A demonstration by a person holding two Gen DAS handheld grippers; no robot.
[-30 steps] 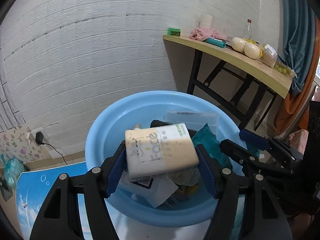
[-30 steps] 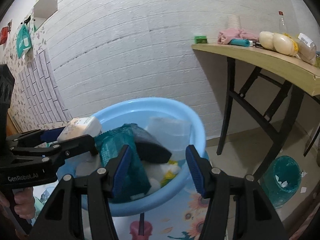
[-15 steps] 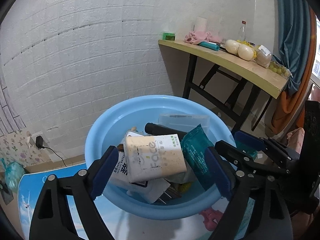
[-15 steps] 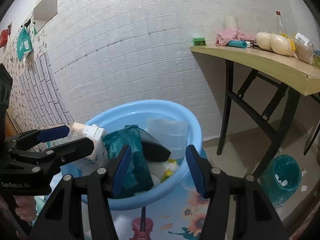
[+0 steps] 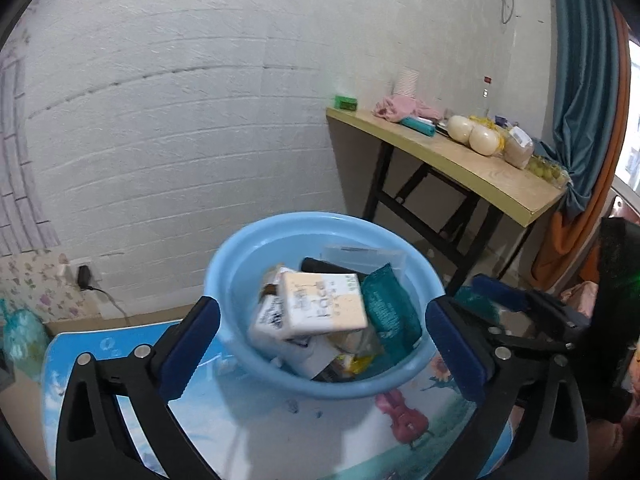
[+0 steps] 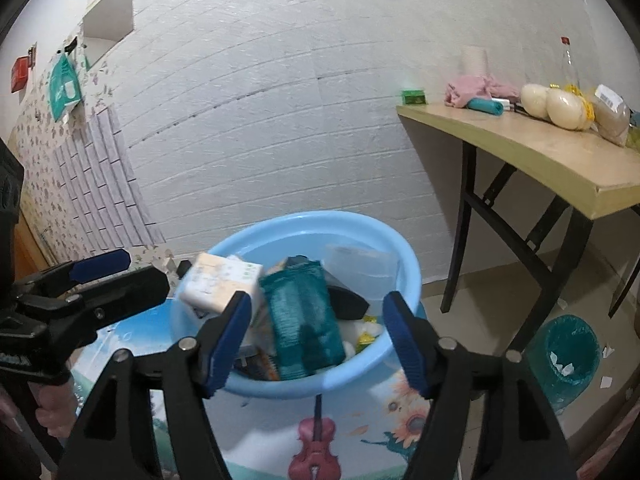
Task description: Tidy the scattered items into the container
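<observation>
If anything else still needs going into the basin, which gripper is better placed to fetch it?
No clear winner: the left gripper and right gripper have both just opened, empty, facing the basin. No loose item shows.

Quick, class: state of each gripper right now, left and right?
Left gripper: open, jaws just widened, holding nothing; the cream tissue pack lies in the blue basin.
Right gripper: open, jaws just widened, holding nothing.

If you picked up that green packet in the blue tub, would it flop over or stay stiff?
The green packet would probably bend a little: it looks like a soft, crinkly wrapper. It seems light for its size, since it leans upright on the pile in the tub. Its shiny skin might slip between smooth pads.
</observation>
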